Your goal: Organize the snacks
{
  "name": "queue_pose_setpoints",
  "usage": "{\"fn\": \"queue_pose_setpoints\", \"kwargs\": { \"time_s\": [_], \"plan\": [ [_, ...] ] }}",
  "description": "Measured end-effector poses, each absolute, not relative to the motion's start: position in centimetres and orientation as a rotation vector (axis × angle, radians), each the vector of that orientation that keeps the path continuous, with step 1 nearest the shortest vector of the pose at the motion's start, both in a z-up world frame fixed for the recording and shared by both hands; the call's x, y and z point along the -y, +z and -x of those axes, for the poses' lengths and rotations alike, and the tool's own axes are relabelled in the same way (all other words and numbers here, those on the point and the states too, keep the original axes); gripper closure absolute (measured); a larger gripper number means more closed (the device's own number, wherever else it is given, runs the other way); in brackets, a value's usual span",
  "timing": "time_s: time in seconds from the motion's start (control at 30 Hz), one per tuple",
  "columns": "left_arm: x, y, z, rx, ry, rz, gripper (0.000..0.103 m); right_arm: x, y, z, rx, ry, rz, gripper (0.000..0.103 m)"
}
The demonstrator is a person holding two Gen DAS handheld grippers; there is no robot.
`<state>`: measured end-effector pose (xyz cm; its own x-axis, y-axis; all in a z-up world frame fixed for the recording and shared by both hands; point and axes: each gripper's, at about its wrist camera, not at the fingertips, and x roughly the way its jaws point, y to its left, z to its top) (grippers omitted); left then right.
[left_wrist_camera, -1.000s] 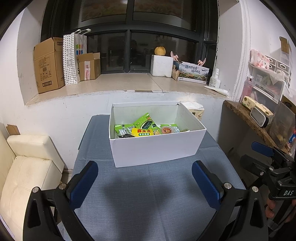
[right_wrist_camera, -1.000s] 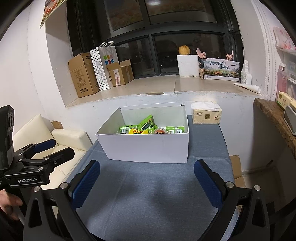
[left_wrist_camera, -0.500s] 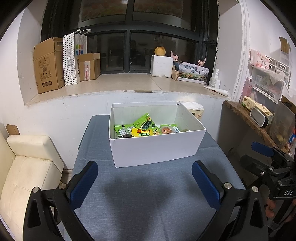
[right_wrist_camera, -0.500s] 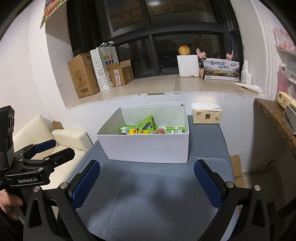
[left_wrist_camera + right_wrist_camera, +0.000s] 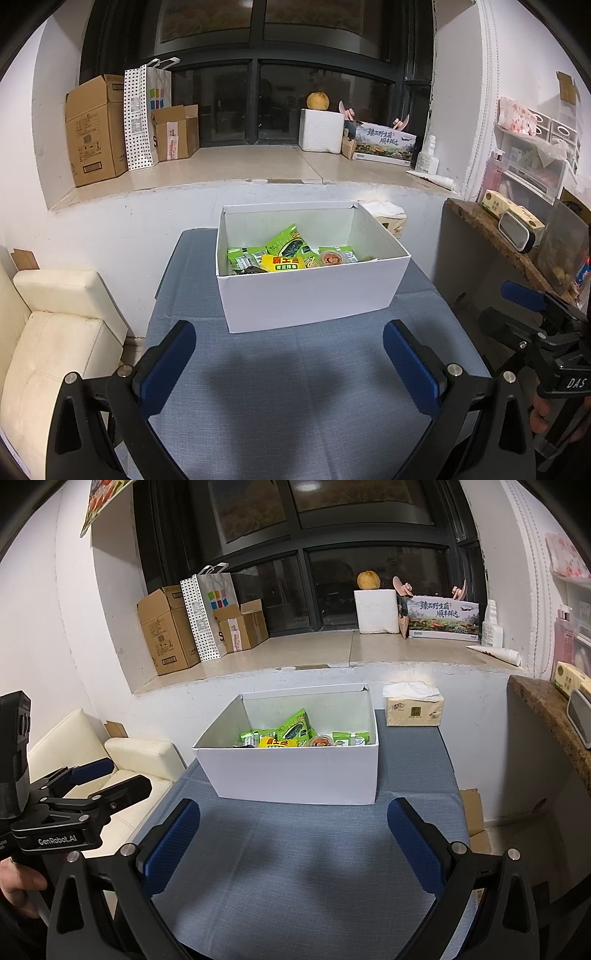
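Snacks: green packets (image 5: 291,247), a yellow packet (image 5: 282,263) and a small round tub (image 5: 331,257) lie heaped on the floor of the white box (image 5: 310,295); the same heap shows in the right wrist view (image 5: 295,734)
White box: open-topped, standing on the blue-grey surface (image 5: 295,398) toward 12 o'clock from both grippers, well apart from them
Left gripper (image 5: 291,363): fingers spread wide, holding nothing, hovering over the bare surface at 6 o'clock of the box
Right gripper (image 5: 293,843): fingers also spread wide and empty, over the surface at 6 o'clock of the box
Tissue box (image 5: 413,709): on the surface at 2 o'clock of the white box, just beside its far corner
Window ledge (image 5: 236,173): beyond the box at 12 o'clock; cardboard cartons (image 5: 96,129) at its left end, a white foam block (image 5: 320,130) near the middle
Sofa (image 5: 55,332): cream, at 9 o'clock of the surface
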<state>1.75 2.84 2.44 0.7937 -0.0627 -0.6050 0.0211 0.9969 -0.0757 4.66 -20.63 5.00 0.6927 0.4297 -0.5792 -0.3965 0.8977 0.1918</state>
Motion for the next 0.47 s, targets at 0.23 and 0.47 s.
{"fn": "queue_pose_setpoints", "kwargs": {
  "time_s": [0.23,0.47],
  "plan": [
    [-2.81,2.47,-1.76,-0.654,-0.047,0.065,0.0,20.5,5.05,-4.43,-0.657,0.465,-0.052,0.0],
    [-2.82,2.62,-1.57,-0.633,-0.067,0.074,0.0,20.53,5.06,-4.49,-0.656,0.467,-0.052,0.0]
  ]
}}
